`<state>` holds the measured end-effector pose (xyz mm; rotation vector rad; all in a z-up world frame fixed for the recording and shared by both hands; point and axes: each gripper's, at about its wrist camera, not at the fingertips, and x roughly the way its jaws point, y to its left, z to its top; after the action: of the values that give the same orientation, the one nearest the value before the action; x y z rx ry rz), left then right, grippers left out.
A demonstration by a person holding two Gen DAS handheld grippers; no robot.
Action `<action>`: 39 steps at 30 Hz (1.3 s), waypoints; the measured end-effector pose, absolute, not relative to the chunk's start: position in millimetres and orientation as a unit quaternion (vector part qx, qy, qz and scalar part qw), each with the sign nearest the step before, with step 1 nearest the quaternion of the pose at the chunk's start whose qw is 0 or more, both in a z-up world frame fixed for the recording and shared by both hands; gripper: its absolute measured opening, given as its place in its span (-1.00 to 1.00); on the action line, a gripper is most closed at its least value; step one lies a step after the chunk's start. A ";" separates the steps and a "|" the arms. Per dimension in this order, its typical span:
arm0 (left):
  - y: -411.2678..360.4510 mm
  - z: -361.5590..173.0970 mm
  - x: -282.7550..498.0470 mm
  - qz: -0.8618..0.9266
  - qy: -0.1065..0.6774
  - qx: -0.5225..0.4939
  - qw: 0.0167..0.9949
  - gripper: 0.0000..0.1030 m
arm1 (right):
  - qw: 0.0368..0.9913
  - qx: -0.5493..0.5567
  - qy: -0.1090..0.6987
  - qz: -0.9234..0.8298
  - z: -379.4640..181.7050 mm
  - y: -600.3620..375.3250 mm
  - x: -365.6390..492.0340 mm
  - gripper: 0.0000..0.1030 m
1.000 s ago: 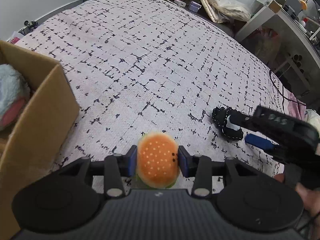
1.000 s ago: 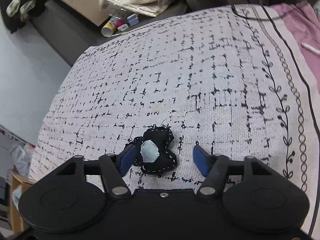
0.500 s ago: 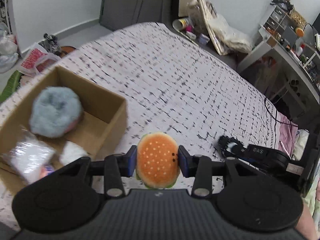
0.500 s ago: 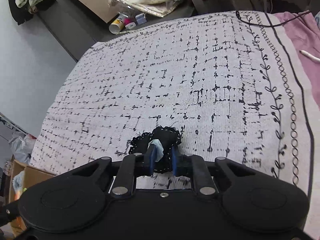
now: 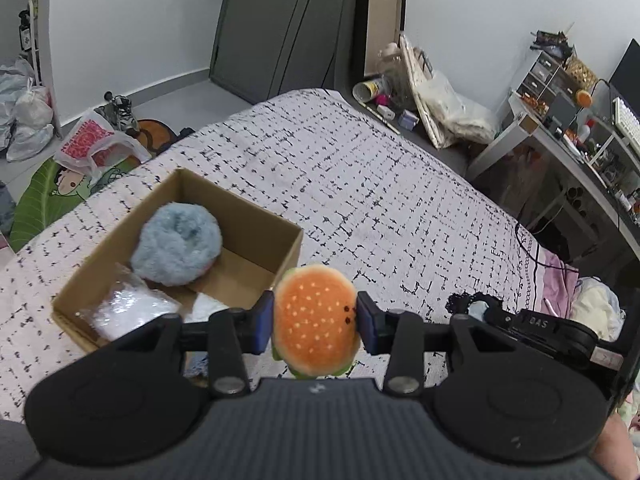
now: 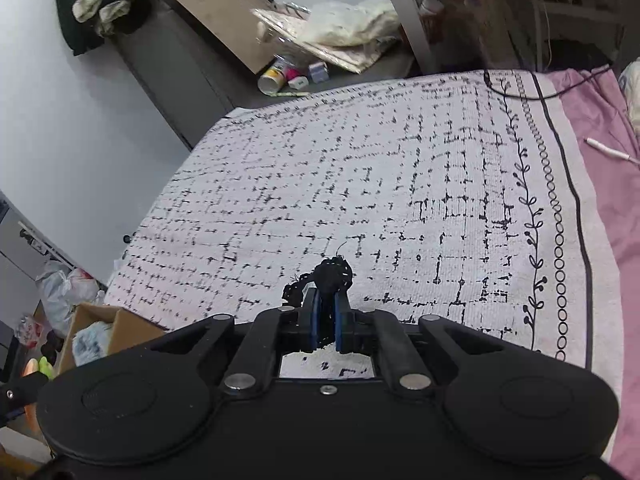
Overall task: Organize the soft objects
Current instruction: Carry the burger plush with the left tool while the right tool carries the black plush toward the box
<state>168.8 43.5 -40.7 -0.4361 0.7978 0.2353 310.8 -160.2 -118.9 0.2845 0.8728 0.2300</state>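
Both hands are up off the bed compared with a second ago, and look at the right one: its blue pads were standing either side of the little black fabric piece back then, and now they are pinched tight on it. That right hand-held gripper (image 6: 325,312) has the black lace piece (image 6: 329,276) squeezed between narrow jaws, its frilly top poking out above the pads, lifted clear of the patterned bed cover (image 6: 400,184).

Over on the left, the left hand-held gripper (image 5: 316,320) carries the burger plush (image 5: 314,318), clamped from both sides at a middling width, bun face toward the camera. A second ago the cardboard box was just a wall at the frame's edge; now the whole cardboard box (image 5: 280,232) sits in view below and to the left of the burger, open top showing.

So where does the tidy-up stand? Already inside the box: a fluffy blue-grey plush (image 5: 176,250), a crinkly clear packet (image 5: 128,312) and something white beside it that I can't identify. No other loose soft toy shows on the cover. My read: two items in the air, both still to be dropped in. The burger is nearest, hanging just past the box's right corner; the lace piece is farther off to the right. Deliver these two and what's visible is sorted.
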 end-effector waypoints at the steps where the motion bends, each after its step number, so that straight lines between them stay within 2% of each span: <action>1: 45.7 -38.7 165.4 0.114 0.382 -0.210 0.893 -0.19 | 0.892 0.136 0.417 0.114 -114.6 -160.1 306.8 -0.86; 13: 62.8 -17.2 128.4 0.122 0.356 -0.213 0.902 -0.19 | 0.905 0.132 0.376 0.152 -79.2 -139.9 259.8 -0.89; 16: 66.7 -13.3 122.3 0.120 0.351 -0.209 0.905 -0.19 | 0.903 0.140 0.368 0.169 -73.9 -133.0 244.8 -1.00; 28: 83.7 -12.2 110.6 0.116 0.339 -0.205 0.911 -0.19 | 0.898 0.120 0.371 0.201 -68.4 -109.5 222.2 -0.99; 30: 88.1 -13.2 109.1 0.117 0.337 -0.207 0.911 -0.19 | 0.888 0.136 0.395 0.193 -79.9 -111.1 229.8 -0.91; 32: 92.5 -16.4 109.4 0.120 0.339 -0.212 0.909 -0.19 | 0.876 0.144 0.424 0.181 -95.1 -110.7 236.9 -0.63; 36: 100.4 -24.8 111.9 0.122 0.344 -0.219 0.905 -0.19 | 0.868 0.125 0.451 0.163 -116.5 -100.8 242.5 -0.24; 38: 104.6 -30.3 115.6 0.125 0.351 -0.222 0.901 -0.19 | 0.867 0.122 0.456 0.161 -121.5 -97.3 242.9 0.05; 39: 106.7 -33.4 118.1 0.128 0.354 -0.223 0.899 -0.19 | 0.868 0.117 0.457 0.158 -123.0 -94.8 243.8 0.11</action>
<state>118.1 106.7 -33.4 -0.4616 0.7322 0.2656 243.8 -94.8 -123.0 0.2448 0.9567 0.3299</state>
